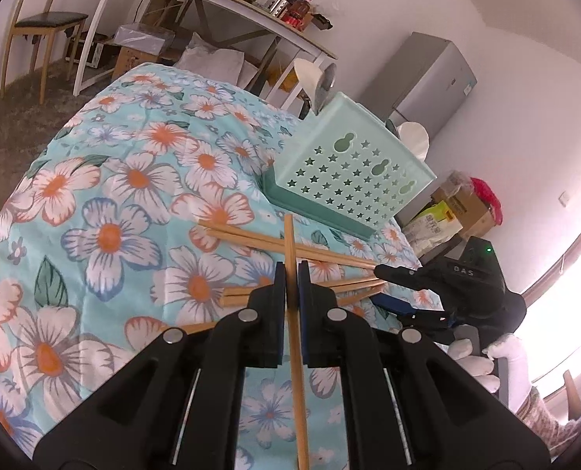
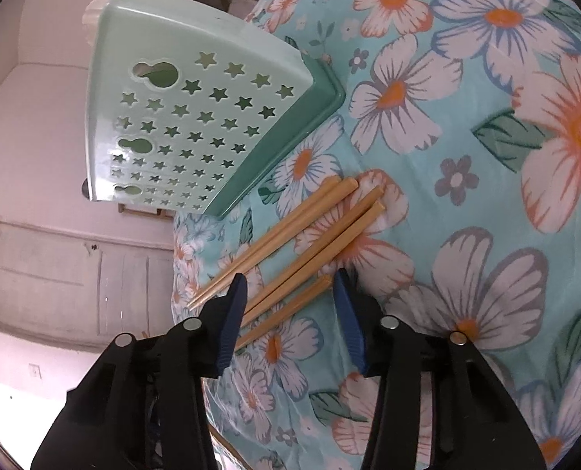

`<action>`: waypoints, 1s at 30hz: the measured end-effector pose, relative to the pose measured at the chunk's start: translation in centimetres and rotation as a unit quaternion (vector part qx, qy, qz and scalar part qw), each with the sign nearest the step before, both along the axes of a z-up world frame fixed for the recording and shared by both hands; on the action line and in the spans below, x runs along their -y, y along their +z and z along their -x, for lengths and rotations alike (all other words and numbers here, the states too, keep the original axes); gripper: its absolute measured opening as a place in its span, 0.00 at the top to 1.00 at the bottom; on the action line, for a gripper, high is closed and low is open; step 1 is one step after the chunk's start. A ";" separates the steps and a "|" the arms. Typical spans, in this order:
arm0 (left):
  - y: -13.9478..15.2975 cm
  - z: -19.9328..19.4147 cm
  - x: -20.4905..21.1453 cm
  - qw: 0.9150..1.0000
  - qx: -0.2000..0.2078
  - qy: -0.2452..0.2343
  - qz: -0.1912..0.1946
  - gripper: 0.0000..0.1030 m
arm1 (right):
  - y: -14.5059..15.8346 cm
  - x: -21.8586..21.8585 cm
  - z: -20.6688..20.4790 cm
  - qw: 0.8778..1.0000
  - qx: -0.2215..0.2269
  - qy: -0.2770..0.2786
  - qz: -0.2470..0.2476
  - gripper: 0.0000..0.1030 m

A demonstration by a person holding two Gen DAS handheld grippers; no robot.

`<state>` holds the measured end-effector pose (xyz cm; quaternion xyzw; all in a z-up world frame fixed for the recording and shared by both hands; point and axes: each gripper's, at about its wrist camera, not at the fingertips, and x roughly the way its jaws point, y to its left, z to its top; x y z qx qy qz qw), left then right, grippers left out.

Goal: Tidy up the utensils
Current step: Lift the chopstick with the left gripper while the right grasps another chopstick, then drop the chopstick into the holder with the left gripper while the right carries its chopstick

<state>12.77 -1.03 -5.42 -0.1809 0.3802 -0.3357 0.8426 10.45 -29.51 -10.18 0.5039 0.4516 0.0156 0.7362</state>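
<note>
Chopsticks [image 2: 322, 231]: bare wood, matt, light tan, smooth. Holder [image 2: 181, 117]: moulded plastic, pale mint, slight gloss, star cut-outs; its tray [image 2: 290, 133] darker teal plastic, smooth. Cloth [image 2: 466, 156]: thin printed fabric, floral, matt, wrinkled. Left gripper [image 1: 291, 270]: matt black plastic body, shiny metal pins. Right gripper [image 2: 290, 278] pads [image 2: 347, 313]: blue, ribbed.

home, lived-in rm | fridge [image 1: 431, 78] | wood chair [image 1: 36, 27] | cluttered desk [image 1: 220, 8] | floral tablecloth [image 1: 106, 180]
</note>
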 end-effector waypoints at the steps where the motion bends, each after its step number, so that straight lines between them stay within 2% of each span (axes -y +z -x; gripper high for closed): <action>1: -0.1 0.1 -0.3 1.000 0.000 0.001 0.002 0.94 | 0.0 0.0 0.0 1.000 0.000 -0.004 0.001 0.60; 3: -0.3 0.0 -0.7 1.000 -0.004 0.003 0.009 0.94 | -0.3 -0.3 -0.2 1.000 -0.003 -0.015 0.005 0.69; 8: -0.5 0.2 -1.6 1.000 -0.008 0.008 0.019 0.94 | -0.9 -0.4 0.1 0.999 -0.008 -0.032 0.002 0.84; 14: -0.1 0.5 -2.5 0.999 -0.005 0.021 0.028 0.94 | -0.4 -0.1 1.5 1.000 0.014 -0.022 0.008 0.86; 18: 0.7 0.5 -3.1 0.999 0.001 0.038 0.032 0.94 | 2.5 -0.8 1.4 0.997 0.053 -0.002 0.056 0.87; 23: 3.2 0.4 -3.3 0.997 0.029 0.056 0.040 0.95 | 7.6 -1.8 2.0 0.982 0.121 0.022 0.141 0.88; 25: 4.8 0.5 -3.2 0.996 0.050 0.062 0.042 0.95 | 10.0 -2.2 2.5 0.972 0.152 0.031 0.178 0.88; 30: 8.5 0.6 -2.6 0.992 0.094 0.076 0.036 0.95 | 13.8 -2.4 3.6 0.950 0.209 0.052 0.227 0.91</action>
